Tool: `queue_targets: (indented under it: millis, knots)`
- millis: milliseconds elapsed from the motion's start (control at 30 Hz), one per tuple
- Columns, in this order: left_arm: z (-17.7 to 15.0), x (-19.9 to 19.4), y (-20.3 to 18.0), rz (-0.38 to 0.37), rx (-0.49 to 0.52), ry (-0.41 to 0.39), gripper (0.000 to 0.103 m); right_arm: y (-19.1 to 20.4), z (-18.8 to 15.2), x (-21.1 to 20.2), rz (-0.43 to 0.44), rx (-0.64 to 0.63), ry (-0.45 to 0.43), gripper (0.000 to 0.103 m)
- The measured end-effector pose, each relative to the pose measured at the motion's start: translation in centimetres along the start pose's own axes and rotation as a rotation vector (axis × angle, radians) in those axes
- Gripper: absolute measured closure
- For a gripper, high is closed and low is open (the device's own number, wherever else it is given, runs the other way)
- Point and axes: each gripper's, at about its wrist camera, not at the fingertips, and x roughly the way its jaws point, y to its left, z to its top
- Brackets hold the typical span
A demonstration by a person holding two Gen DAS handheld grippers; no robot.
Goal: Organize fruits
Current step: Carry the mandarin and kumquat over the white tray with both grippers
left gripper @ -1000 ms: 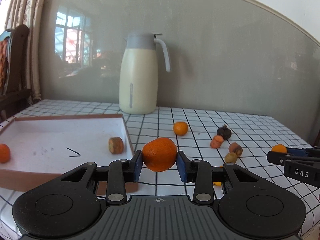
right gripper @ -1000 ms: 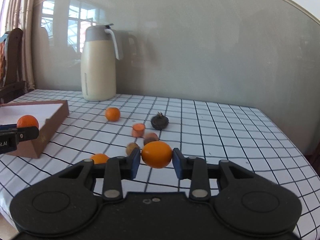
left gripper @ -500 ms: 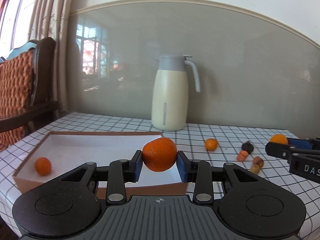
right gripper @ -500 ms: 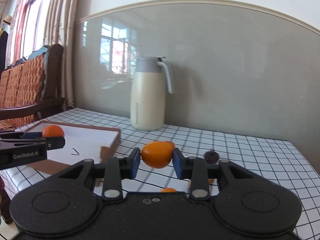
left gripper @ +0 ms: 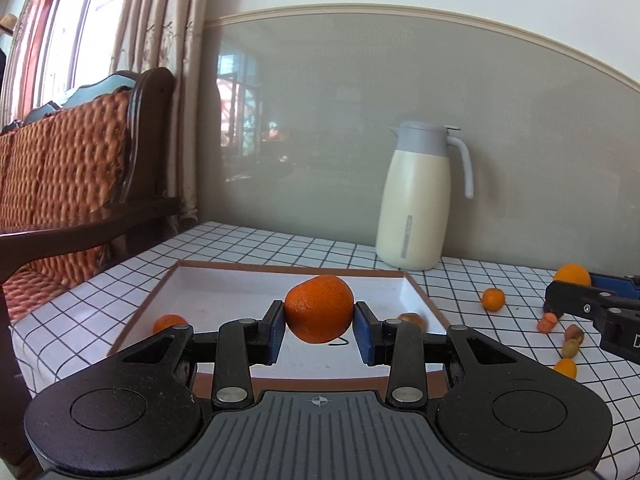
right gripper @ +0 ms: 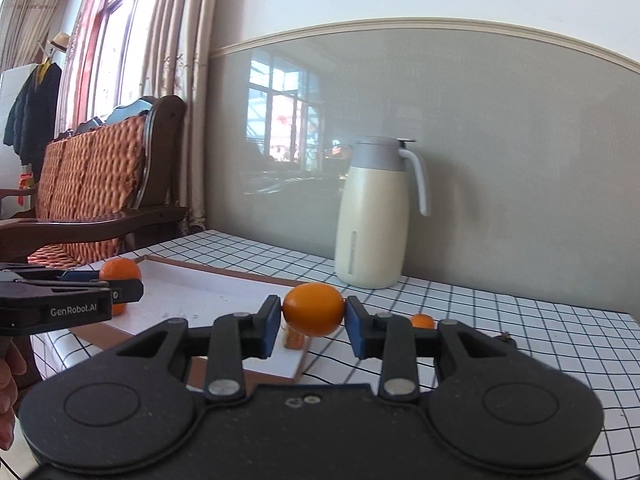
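Two grippers, each clamped on a fruit above the tray.

The left gripper [left gripper: 319,330] pinches an orange [left gripper: 319,308] over the white tray [left gripper: 224,292]; the right gripper [right gripper: 313,326] squeezes a smoother orange fruit [right gripper: 313,309] over the tray's near corner on the checked worktop [right gripper: 520,344].

Both tongs [left gripper: 319,332] moved over tray [left gripper: 224,276].

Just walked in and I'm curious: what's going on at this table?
Someone is sorting fruit with two handheld grippers. The left gripper is shut on an orange, held above the tray, where a small orange and a brown fruit already lie. The right gripper is shut on a smoother orange fruit near the tray's right edge. More small fruit waits on the checked tablecloth by the jug.
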Motion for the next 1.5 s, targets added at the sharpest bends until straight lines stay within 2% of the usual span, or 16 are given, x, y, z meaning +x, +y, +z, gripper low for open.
queue_targets:
  millis: [300, 633, 900, 1333, 1500]
  knots:
    - [0.0, 0.2, 2.9, 0.045, -0.012, -0.007, 0.066, 2.7, 0.7, 1.7, 0.06, -0.009, 0.004, 0.077]
    - [0.7, 1.5, 5.7, 0.106, -0.031, -0.017, 0.066, 5.0, 1.8, 4.5, 0.079, -0.086, 0.006, 0.077]
    - [1.3, 4.0, 6.4, 0.139, -0.039, -0.016, 0.066, 4.0, 1.9, 8.1, 0.077, -0.038, 0.048, 0.077]
    - [2.3, 9.5, 7.4, 0.164, -0.023, 0.039, 0.066, 2.5, 2.5, 13.9, 0.082, 0.017, 0.113, 0.076]
    - [2.7, 11.7, 7.8, 0.173, -0.022, 0.074, 0.066, 1.9, 2.1, 16.3, 0.078, 0.034, 0.175, 0.076]
